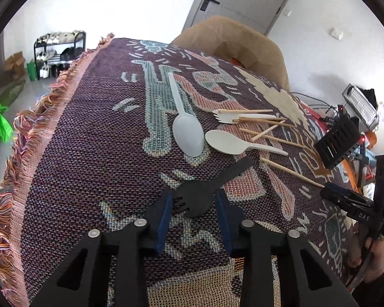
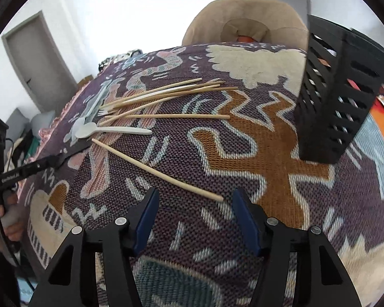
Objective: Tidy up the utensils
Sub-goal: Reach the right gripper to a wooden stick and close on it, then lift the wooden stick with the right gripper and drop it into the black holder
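Observation:
A black spork (image 1: 199,194) lies on the patterned cloth, its head between the open blue pads of my left gripper (image 1: 194,199), not clamped. Beyond it lie a translucent spoon (image 1: 187,130), a cream spoon (image 1: 233,142), a cream fork (image 1: 233,117) and several wooden chopsticks (image 1: 266,128). My right gripper (image 2: 195,206) is open, with the near end of a lone chopstick (image 2: 156,168) lying between its fingertips. The black slotted utensil holder (image 2: 338,89) stands at the right; it also shows in the left wrist view (image 1: 336,140).
The woven cloth (image 1: 102,153) covers the table, its fringe hanging at the left edge. A tan chair (image 1: 233,43) stands behind the table. Clutter and a light panel (image 1: 361,105) sit past the right edge. The right gripper shows in the left view (image 1: 345,197).

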A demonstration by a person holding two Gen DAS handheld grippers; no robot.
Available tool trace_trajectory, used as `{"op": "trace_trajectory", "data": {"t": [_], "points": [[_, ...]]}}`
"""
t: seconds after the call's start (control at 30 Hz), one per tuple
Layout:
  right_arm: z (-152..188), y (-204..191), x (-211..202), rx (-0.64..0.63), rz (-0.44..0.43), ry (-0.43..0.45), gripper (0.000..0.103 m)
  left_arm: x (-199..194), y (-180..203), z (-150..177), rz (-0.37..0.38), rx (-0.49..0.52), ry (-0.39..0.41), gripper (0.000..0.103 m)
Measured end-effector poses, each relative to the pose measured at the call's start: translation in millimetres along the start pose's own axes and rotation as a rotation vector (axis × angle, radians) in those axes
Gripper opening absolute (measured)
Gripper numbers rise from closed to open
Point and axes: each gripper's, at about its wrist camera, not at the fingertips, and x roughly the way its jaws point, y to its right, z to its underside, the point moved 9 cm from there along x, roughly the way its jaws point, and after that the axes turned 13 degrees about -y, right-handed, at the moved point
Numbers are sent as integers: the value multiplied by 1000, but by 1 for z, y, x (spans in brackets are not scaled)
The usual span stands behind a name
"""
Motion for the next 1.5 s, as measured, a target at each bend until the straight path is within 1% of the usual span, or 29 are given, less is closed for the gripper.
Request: {"op": "trace_trajectory", "data": {"t": [0.03,0.07,0.1,0.13,0.2,0.23,0.27,0.3,0.37,0.43,0.53,0.7,0.77,0.8,0.87,0.9,0.93,0.97,1.0,1.03,1.1,1.17,1.23,1.3,1.33,1.37,1.43,1.47,1.5], "points": [[-1,-2,2,-15,1,-2,59,1,0,0,10,-4,-3,20],[-1,-4,3,-30,8,-4,57,3,0,0,25,-11,-14,8],[0,-6,3,-44,16,-7,54,4,-1,1,41,-21,-21,5],[1,-7,3,-57,21,-10,51,3,-2,1,47,-27,-15,4],[5,-12,2,-79,17,-15,37,-1,0,1,63,-31,-6,2],[7,-14,2,-85,8,-17,32,-3,2,1,68,-30,0,2],[9,-15,1,-87,4,-16,22,-5,2,1,71,-28,6,1],[11,-15,0,-85,-1,-16,17,-9,5,0,77,-22,15,1],[15,-18,-3,-78,-28,-11,15,-16,9,0,85,-12,29,1],[19,-22,-7,-80,-50,3,6,-22,12,-1,91,-4,42,0],[24,-29,-17,-79,-88,38,5,-32,16,-1,97,3,59,0],[28,-33,-50,-48,-138,132,4,-50,22,-1,92,25,94,0],[30,-33,-61,-45,-138,161,4,-56,26,-2,88,34,106,0],[31,-32,-64,-45,-120,165,4,-60,29,-3,83,43,115,0],[32,-27,-60,-20,-112,132,4,-64,33,-4,68,61,126,0],[33,-24,-54,-12,-114,106,7,-66,35,-4,62,68,131,0],[35,-21,-50,-8,-103,88,13,-68,37,-4,60,72,134,0],[36,-18,-43,-4,-73,62,36,-69,38,-4,62,74,136,0],[36,-16,-39,-5,-50,55,58,-70,39,-4,61,76,138,0],[36,-17,-37,-14,-45,58,61,-71,40,-4,57,80,141,0],[34,-24,-32,-41,-67,62,61,-73,41,-3,51,85,145,0],[31,-26,-26,-56,-55,56,61,-75,41,-2,46,85,148,0],[29,-27,-19,-74,-32,43,57,-77,39,-1,39,82,150,0],[29,-33,-7,-96,-27,9,44,-79,37,-1,33,81,154,0],[29,-35,-4,-106,-23,0,41,-81,36,0,31,81,156,0],[30,-39,-3,-129,0,9,41,-82,35,0,27,82,159,0],[32,-43,-2,-161,25,5,35,-84,36,-1,23,85,162,0],[34,-45,-3,-169,16,-1,18,-85,36,-1,22,86,165,0],[35,-46,-4,-167,1,-8,9,-86,36,-1,22,88,166,0]]}}
